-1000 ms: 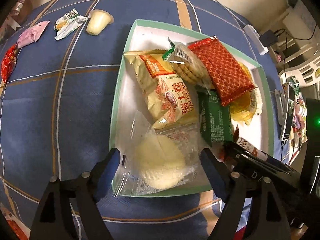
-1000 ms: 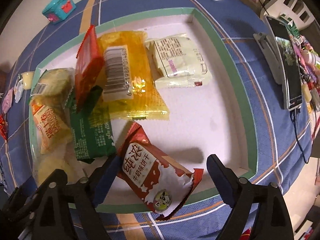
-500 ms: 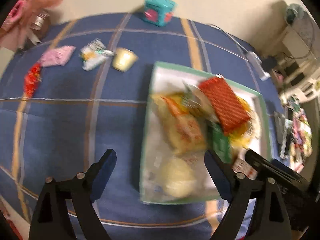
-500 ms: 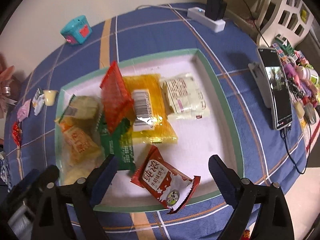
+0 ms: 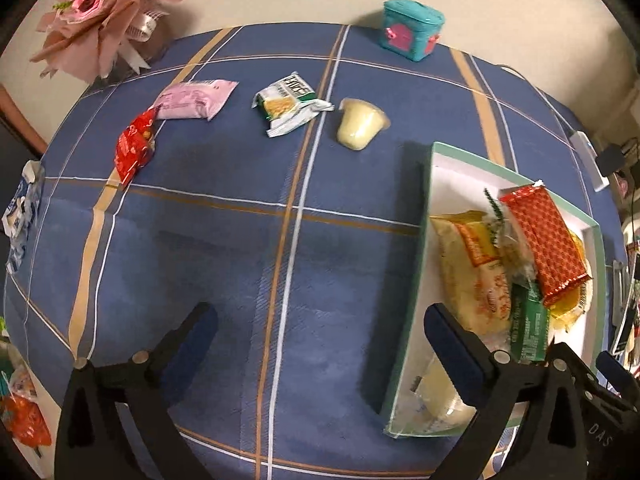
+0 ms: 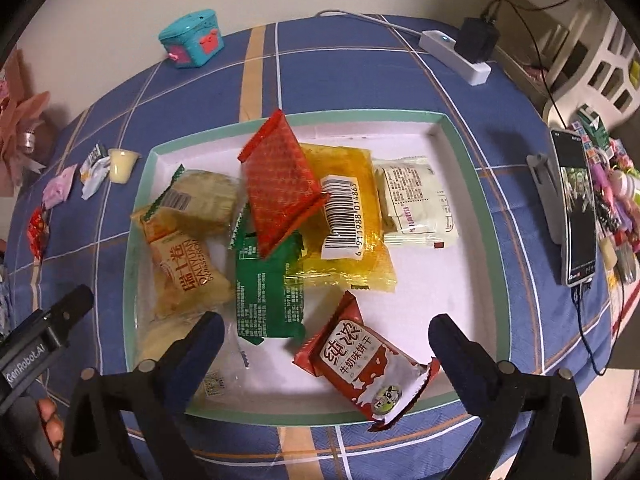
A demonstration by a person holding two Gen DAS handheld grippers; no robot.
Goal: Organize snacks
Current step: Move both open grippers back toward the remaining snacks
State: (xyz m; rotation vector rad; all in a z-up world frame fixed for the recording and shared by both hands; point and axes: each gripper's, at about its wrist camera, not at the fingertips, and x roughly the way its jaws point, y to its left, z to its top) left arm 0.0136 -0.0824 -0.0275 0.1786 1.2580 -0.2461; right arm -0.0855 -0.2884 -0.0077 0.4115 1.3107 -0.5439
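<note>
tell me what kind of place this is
Probably a room in a home: a table under a blue plaid tablecloth, a paper flower bouquet by the wall, and a phone charging near a power strip.

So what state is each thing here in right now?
Left gripper: jaws opening, nothing between them.
Right gripper: jaws opening, nothing gripped.
Green-rimmed white cardboard tray: holding several packets.
Red milk-biscuit packet: lying in tray.
Pale yellow jelly cup: tipped over on cloth.
Pink snack packet: outside tray.
</note>
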